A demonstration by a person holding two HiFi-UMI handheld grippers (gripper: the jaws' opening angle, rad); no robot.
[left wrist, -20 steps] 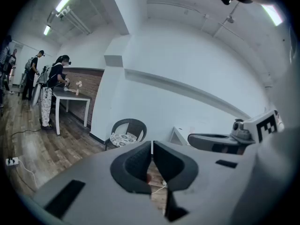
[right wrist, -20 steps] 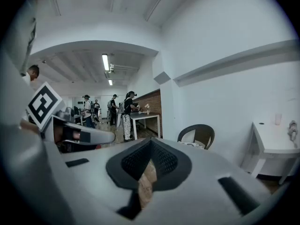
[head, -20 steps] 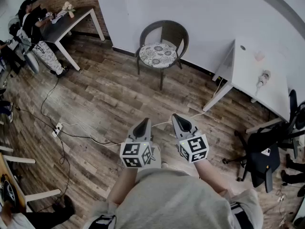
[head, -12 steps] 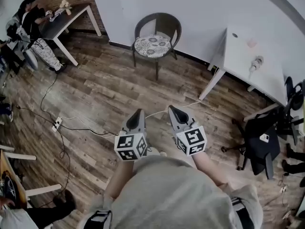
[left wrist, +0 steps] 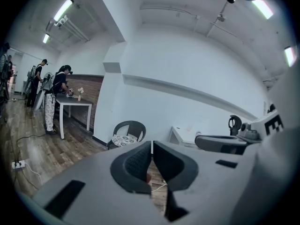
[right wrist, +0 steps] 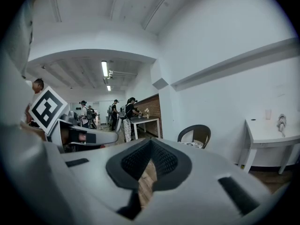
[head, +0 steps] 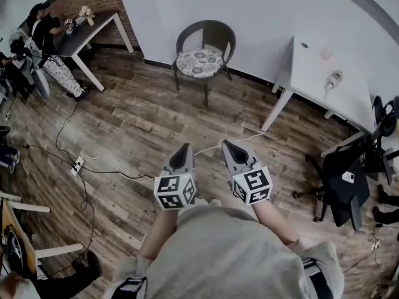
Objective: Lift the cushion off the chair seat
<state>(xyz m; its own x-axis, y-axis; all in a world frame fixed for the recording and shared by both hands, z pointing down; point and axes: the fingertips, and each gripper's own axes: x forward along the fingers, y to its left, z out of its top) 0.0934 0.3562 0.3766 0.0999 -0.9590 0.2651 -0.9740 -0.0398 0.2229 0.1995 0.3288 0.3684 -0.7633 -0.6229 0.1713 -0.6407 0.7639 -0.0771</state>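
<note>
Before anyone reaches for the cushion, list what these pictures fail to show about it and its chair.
1. Underside of the cushion and any ties to the chair: head view, covered by the cushion itself and too small.
2. Chair legs: left gripper view, cut off by the body of the left gripper.
3. Most of the cushion: right gripper view, only a sliver clears the body of the right gripper.
</note>
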